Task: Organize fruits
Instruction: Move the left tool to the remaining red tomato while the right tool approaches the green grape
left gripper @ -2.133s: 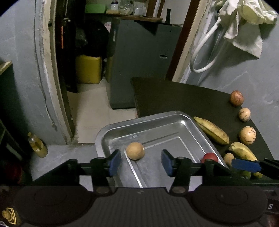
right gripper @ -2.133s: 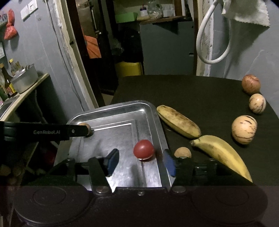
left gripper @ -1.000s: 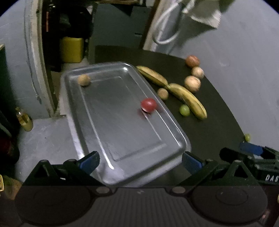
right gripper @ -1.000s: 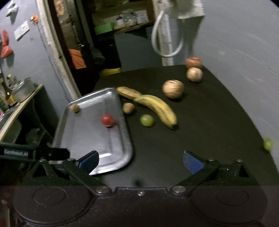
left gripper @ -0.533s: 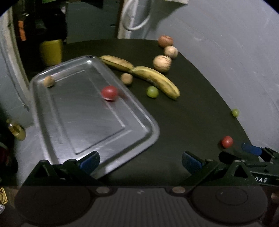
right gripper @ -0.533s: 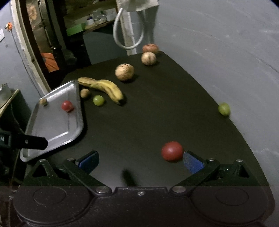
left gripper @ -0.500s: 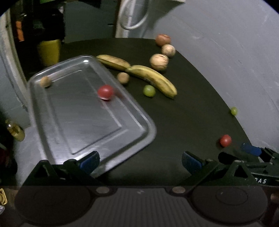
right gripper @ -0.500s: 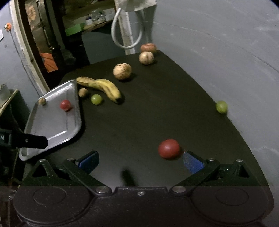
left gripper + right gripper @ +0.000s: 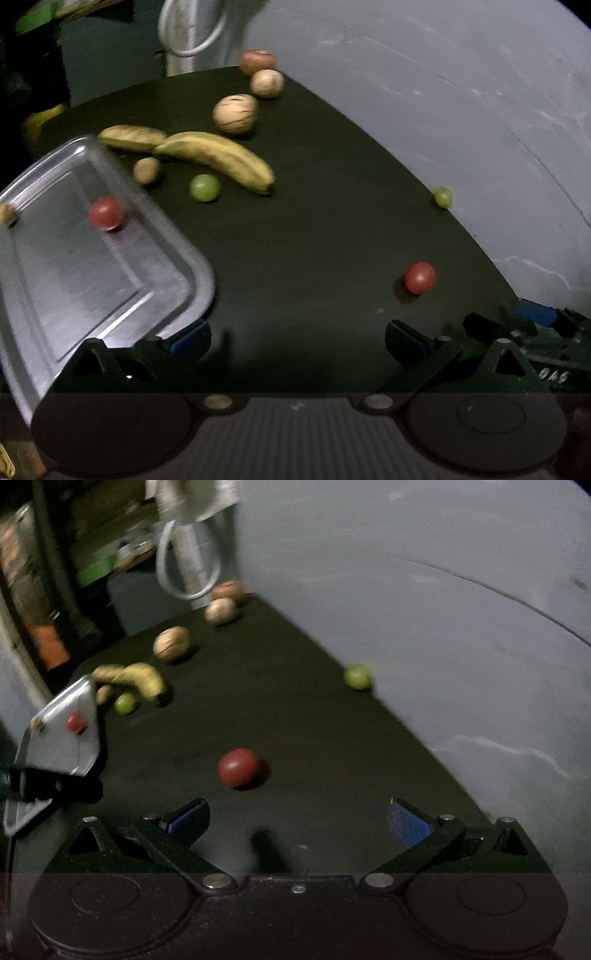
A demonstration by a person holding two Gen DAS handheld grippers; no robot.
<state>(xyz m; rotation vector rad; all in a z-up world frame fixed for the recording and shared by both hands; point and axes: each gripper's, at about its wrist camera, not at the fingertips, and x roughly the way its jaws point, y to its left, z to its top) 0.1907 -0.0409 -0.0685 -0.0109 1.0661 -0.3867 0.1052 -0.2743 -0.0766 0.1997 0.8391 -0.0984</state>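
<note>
Counter middle: bare dark top between the metal tray (image 9: 173, 254) at the left edge and the wall (image 9: 461, 110) along the right edge.
Near edge: one red fruit (image 9: 238, 767) lies alone.
Right edge: a green fruit (image 9: 357, 676) sits against the wall.
Far end: bananas (image 9: 218, 158) and round fruits crowd beside the tray's far corner.

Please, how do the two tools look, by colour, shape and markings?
Both are matt black. The left tool and the right tool each have two angled fingers with blue pads, silver pivot screws and a ribbed grey centre strip. White lettering, too blurred to read, marks the right tool's side in the left view.
</note>
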